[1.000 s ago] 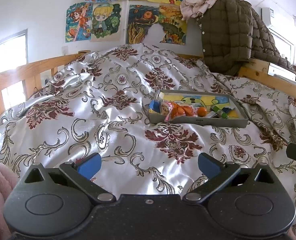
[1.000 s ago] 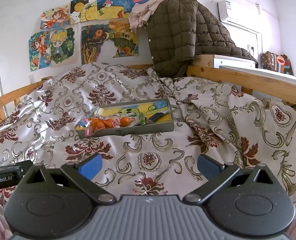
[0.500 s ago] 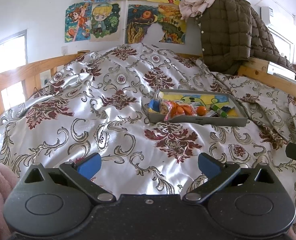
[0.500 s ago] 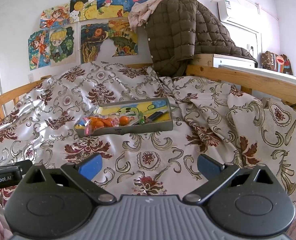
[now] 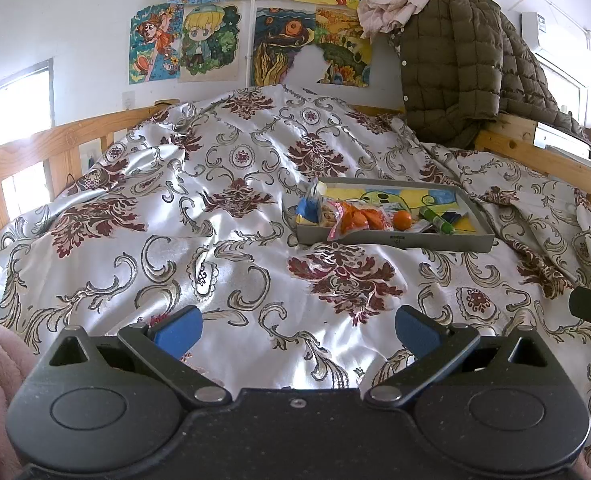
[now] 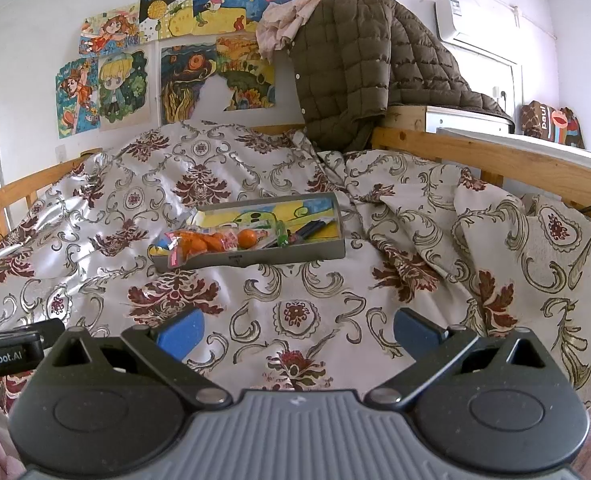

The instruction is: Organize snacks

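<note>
A shallow grey box [image 5: 395, 241] lies on the bed's patterned satin cover; it also shows in the right wrist view [image 6: 255, 257]. Inside it lie a bag of orange snacks [image 5: 355, 218], a small orange fruit [image 5: 402, 219], a blue packet [image 5: 308, 208] and a green tube [image 5: 435, 218]. The same bag [image 6: 193, 245] and fruit [image 6: 247, 238] show in the right wrist view. My left gripper [image 5: 295, 330] is open and empty, well short of the box. My right gripper [image 6: 295, 330] is open and empty, also short of it.
A wooden bed rail [image 5: 35, 148] runs along the left and another [image 6: 495, 160] along the right. A brown quilted jacket [image 6: 355, 64] hangs over the far right corner. Drawings [image 5: 255, 20] hang on the back wall. Rumpled cover folds [image 6: 475, 240] rise right of the box.
Both views have shifted very slightly; the box sits a touch higher in the frames. Both grippers stay open and empty, and the snacks have not moved.
</note>
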A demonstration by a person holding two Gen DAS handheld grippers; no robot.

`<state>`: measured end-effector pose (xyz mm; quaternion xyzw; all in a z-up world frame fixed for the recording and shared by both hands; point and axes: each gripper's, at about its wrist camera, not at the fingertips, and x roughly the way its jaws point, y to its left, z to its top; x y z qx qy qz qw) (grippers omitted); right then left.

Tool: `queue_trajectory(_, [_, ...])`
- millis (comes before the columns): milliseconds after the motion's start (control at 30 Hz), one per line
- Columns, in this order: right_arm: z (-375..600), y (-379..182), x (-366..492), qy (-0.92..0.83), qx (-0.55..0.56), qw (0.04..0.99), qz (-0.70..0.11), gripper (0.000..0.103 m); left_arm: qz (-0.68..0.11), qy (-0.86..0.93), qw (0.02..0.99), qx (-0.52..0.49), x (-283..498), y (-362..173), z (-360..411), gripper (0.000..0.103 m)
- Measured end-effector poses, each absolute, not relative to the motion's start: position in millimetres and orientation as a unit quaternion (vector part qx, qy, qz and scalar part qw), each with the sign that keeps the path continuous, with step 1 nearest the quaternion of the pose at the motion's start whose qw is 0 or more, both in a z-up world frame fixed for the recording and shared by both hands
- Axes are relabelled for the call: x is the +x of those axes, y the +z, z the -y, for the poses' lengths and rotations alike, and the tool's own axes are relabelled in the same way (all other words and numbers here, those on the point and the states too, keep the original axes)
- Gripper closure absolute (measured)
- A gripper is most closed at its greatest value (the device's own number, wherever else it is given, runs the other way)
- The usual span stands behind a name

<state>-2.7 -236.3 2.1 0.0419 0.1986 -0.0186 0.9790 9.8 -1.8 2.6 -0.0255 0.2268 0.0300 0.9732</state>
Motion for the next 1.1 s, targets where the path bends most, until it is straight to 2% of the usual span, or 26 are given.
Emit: queue_trajectory(1100, [235.3,3.2,-3.1,-0.019,0.04,0.979,-0.201,0.0,-0.227,0.03,0.973,-0.025,9.8,2.5,1.3,0.001])
